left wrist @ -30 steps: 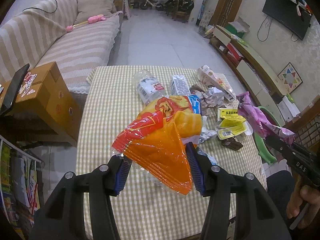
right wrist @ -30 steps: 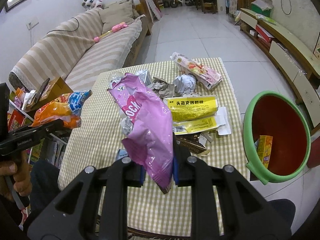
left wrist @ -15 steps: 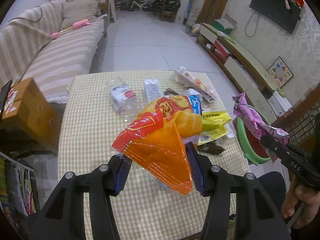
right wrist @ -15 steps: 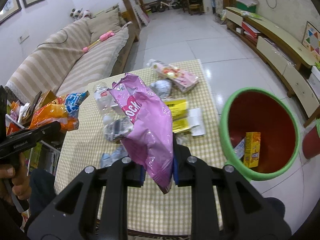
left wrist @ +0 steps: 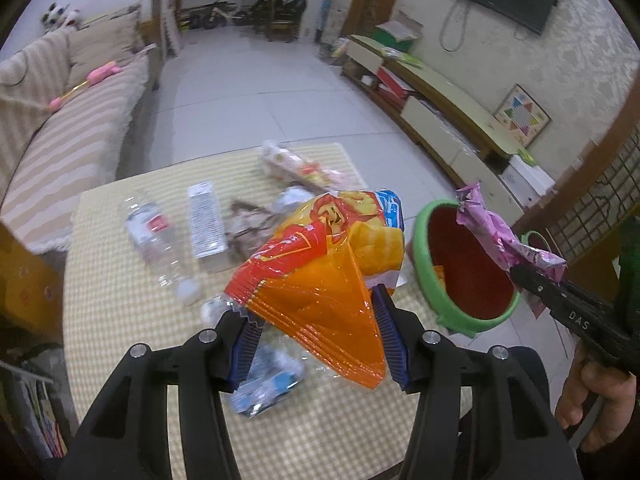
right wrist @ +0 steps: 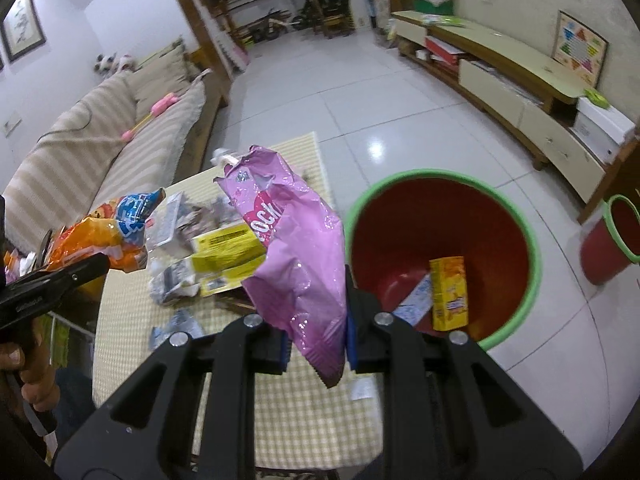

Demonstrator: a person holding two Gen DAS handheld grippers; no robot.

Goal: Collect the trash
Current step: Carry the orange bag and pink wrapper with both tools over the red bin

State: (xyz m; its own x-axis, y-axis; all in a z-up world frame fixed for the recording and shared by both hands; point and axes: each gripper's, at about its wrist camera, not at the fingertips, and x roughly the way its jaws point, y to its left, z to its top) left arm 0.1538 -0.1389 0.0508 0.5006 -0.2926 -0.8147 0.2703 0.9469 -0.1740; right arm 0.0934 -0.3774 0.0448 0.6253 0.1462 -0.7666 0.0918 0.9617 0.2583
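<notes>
The right tool [right wrist: 314, 346] pinches a pink wrapper [right wrist: 296, 248] beside the green-rimmed bin [right wrist: 440, 184]; the left tool [left wrist: 316, 340] clamps an orange snack bag [left wrist: 320, 280] over the counter [left wrist: 120, 300]. Both look light, crinkly, probably slippery (grip the crimped ends).

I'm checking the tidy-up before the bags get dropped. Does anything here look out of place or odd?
Mostly expected litter: a clear plastic bottle lies on its side on the checked table among crumpled wrappers. The green-rimmed bin already holds a yellow carton. Nothing looks spilled.
</notes>
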